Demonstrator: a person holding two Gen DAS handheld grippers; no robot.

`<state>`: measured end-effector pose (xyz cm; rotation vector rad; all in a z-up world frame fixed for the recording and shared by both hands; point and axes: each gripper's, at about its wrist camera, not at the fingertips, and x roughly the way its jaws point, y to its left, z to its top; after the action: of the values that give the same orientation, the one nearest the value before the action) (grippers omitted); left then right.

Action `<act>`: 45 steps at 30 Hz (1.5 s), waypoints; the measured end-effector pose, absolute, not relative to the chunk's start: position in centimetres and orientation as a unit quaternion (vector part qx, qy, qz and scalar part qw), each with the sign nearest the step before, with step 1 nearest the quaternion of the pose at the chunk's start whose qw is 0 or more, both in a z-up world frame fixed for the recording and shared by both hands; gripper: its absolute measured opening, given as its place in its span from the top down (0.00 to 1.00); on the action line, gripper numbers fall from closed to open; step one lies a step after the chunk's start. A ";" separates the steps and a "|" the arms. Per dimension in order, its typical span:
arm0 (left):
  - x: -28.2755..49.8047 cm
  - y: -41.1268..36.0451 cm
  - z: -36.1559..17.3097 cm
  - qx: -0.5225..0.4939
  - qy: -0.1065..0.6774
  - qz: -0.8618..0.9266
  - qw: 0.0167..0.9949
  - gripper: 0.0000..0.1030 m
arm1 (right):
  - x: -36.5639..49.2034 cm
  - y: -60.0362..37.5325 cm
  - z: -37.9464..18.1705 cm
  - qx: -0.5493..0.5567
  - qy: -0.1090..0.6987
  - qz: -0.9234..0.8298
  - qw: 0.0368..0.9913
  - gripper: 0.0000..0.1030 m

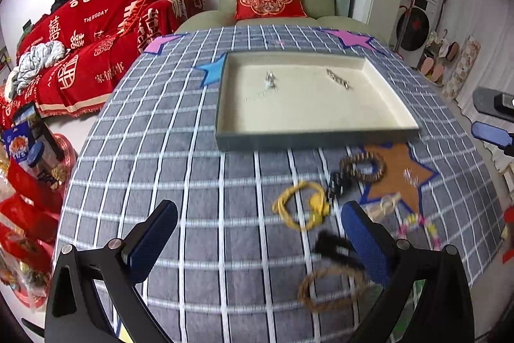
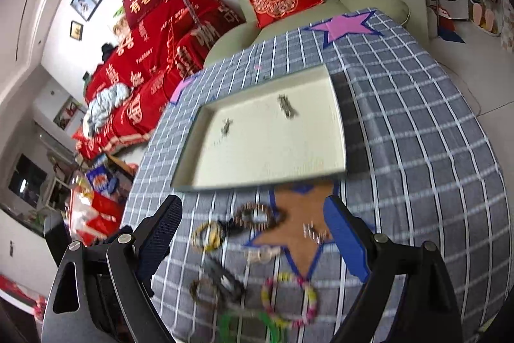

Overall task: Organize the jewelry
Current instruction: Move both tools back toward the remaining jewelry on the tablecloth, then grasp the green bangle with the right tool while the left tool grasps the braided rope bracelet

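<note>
Tray (image 1: 316, 134) sits on the checked cloth (image 1: 160, 150), holding two small metal pieces: one (image 1: 270, 79) left of centre, one (image 1: 337, 78) right of it. Remaining jewelry lies outside the tray, near its front wall: brown bead bracelet (image 1: 363, 167), yellow cord (image 1: 300, 208), pastel bead bracelet (image 2: 289, 299), woven ring (image 1: 331, 286). Left gripper (image 1: 257, 240) hangs wide, empty, above the cloth before the tray. Right gripper (image 2: 253, 233) likewise wide, nothing gripped, over the orange star (image 2: 298, 214).
</note>
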<state>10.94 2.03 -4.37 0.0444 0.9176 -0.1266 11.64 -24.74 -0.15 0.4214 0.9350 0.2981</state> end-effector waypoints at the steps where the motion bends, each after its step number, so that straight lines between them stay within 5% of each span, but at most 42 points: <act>1: 10.5 2.1 -4.6 0.023 0.445 -0.060 0.893 0.00 | 11.1 -24.7 -0.4 0.196 0.449 0.141 0.860 0.11; 25: 6.5 0.6 -9.8 0.055 0.481 -0.064 0.872 0.00 | 0.1 -21.0 -9.1 0.115 0.558 0.048 0.820 0.11; 30: 6.7 0.0 -10.2 0.068 0.482 -0.067 0.871 0.06 | 0.0 -20.3 -9.5 0.096 0.558 0.036 0.824 0.11; 42: 6.1 -1.1 -9.9 0.085 0.468 -0.100 0.874 0.29 | -0.6 -18.0 -9.8 -0.008 0.538 0.017 0.843 0.33; 45: 5.9 -1.3 -9.8 0.081 0.470 -0.112 0.872 0.43 | -0.8 -18.2 -9.5 -0.009 0.533 0.020 0.846 0.50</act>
<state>5.94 -1.28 -9.77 0.1699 0.9816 -0.2349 -0.80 -18.23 -9.47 -0.0194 1.1255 0.0427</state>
